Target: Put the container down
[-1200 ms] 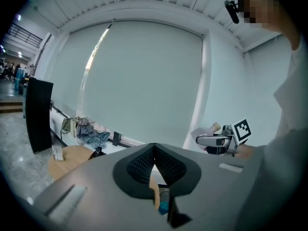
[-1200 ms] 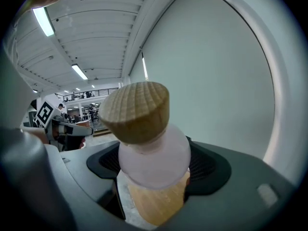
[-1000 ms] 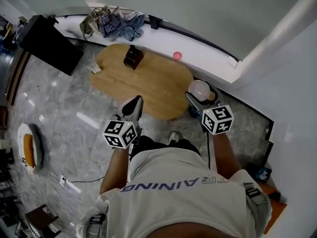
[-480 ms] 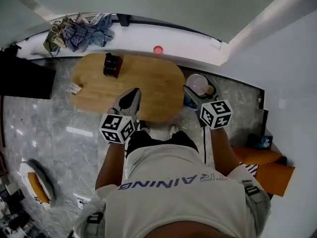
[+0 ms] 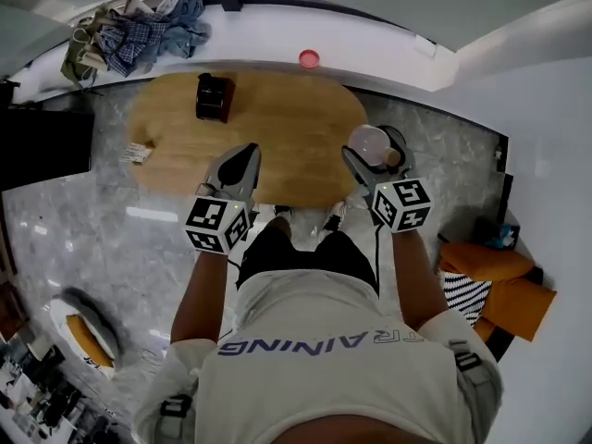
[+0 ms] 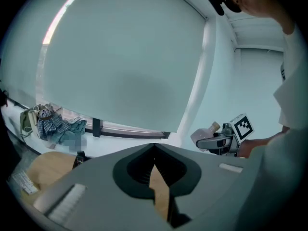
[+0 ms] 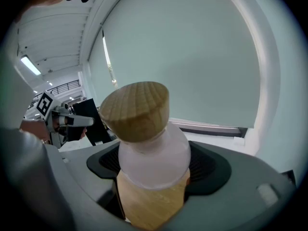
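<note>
- None of the putting-down itself is done: the container [image 7: 153, 153], a frosted bottle closed with a wooden lid [image 7: 137, 110], is held in the air and rests on no surface.
- The container is grasped by the right hand-held gripper [image 5: 376, 158]. Its jaws stand wide apart and are pressed against the two sides of the bottle's body. The lid is pointed away from the gripper.
- In the head view the container is found at the right end of the oval tabletop [image 5: 277, 132], at its edge or just past it, with the grey floor [image 5: 439, 160] seen beside it. Whether it hangs over the wood cannot be told.
- The left hand-held gripper [image 6: 154, 153] is clenched and empty. Its jaws are brought together and nothing is seen between them. It is held above the near edge of the tabletop and is not needed for the grasp.
- Much bare wood is offered by the tabletop. Only a black box [image 5: 214, 96] is seen on its far left part, well apart from the container, so free room for the container is judged to be enough.
- The task is judged to be at the carrying stage, with the main part left to do.
- Several things are left, as it is judged: the container is to be brought over the wood and lowered until its base rests there. Then the right jaws are to be released and the gripper drawn back without the bottle being tipped.
</note>
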